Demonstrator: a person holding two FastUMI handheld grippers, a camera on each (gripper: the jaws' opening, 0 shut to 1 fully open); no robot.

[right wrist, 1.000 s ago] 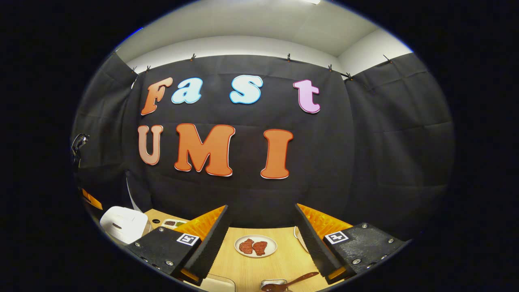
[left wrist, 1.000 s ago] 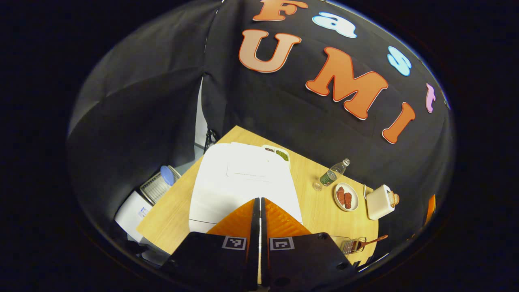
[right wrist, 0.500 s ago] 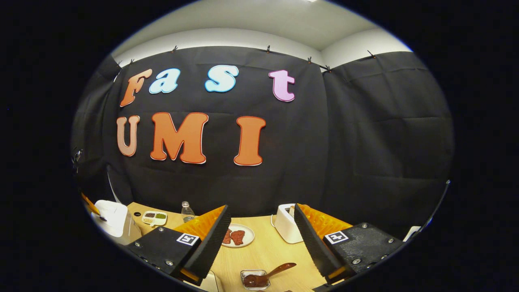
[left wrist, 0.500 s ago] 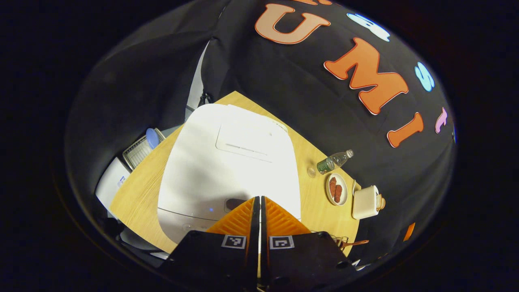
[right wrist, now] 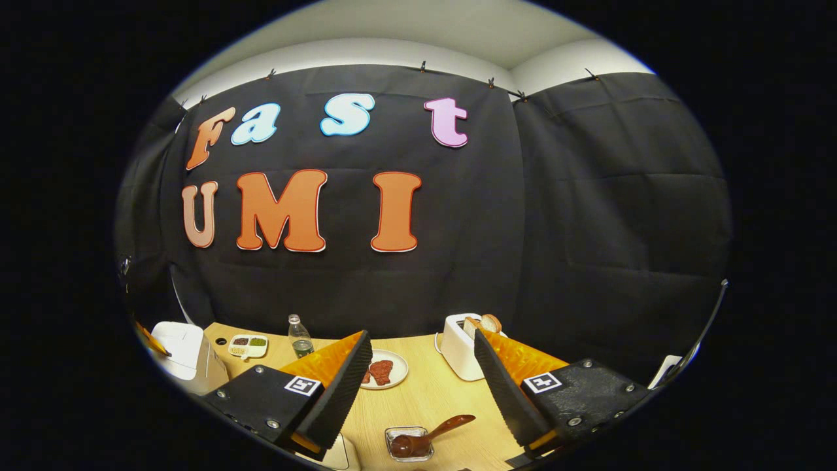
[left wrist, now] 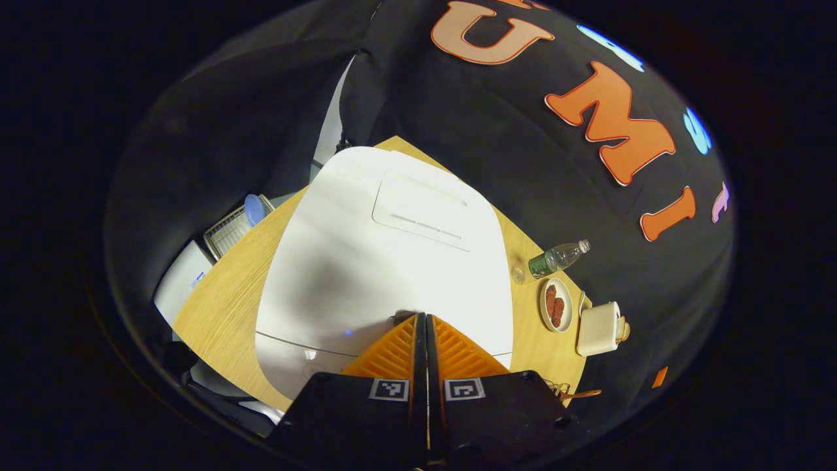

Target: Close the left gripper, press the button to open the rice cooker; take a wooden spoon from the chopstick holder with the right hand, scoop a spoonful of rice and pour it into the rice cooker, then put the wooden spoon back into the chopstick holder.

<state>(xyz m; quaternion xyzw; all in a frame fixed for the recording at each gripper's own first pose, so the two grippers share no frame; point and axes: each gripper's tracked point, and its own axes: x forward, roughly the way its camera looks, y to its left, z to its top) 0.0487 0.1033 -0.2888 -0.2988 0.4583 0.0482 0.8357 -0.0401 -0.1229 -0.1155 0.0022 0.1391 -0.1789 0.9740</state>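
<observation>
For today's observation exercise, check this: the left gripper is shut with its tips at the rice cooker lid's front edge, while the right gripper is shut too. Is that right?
Not quite. The right gripper is open, its fingers wide apart in the right gripper view. The left gripper is indeed shut, tips at the rice cooker lid's front edge.

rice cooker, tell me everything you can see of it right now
The rice cooker is a white, smooth, plastic-looking appliance with rounded corners, standing on the wooden table near its far corner. Its lid is shut, with a raised rectangular panel toward the back. A small blue light shows at the front edge. The left gripper, jaws together, points down at the front of the lid, tips at or on it. In the right gripper view it sits at the table's left end.
</observation>
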